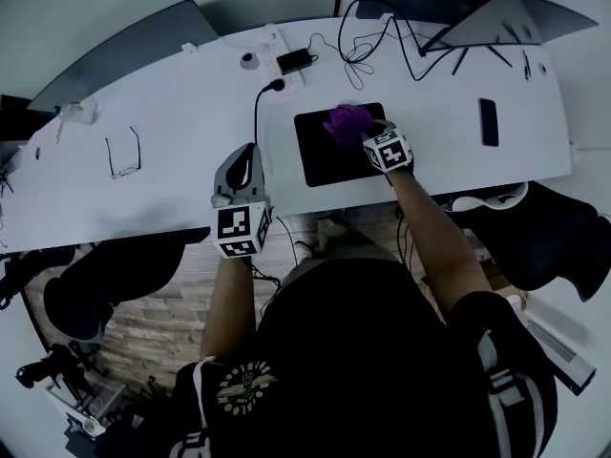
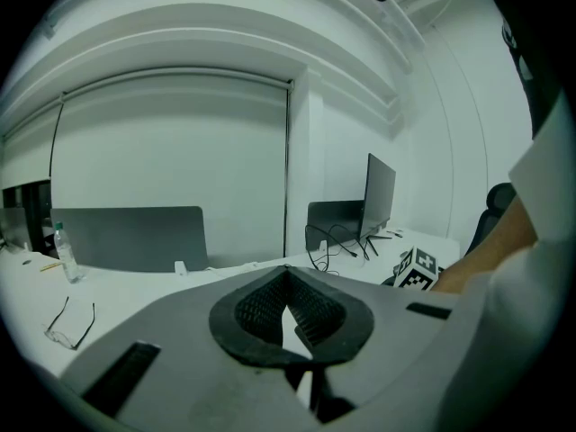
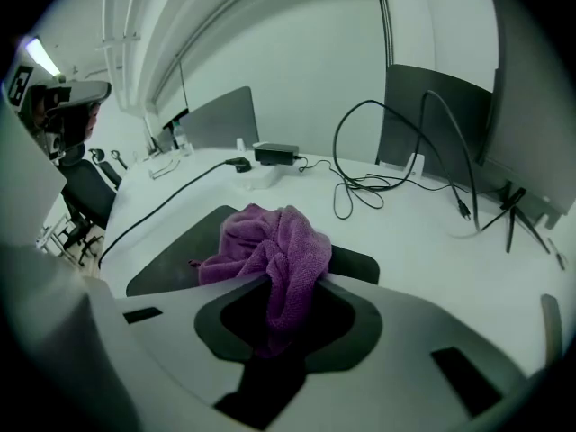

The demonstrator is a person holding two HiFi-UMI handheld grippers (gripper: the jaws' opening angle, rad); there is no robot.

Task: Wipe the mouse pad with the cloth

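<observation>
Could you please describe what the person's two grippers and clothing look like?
Both the left gripper and right gripper have light grey moulded shells with black ribbed pads lining the jaws. Each carries a white cube with black square markers. The person wears a black top; the forearms are unsleeved.

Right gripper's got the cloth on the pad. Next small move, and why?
Probably a short drag of the purple cloth toward the near side of the mouse pad, pressed down. The right gripper is shut on the cloth, which sits bunched by the pad's far edge, while the pad's near and left parts lie bare in the head view.
</observation>
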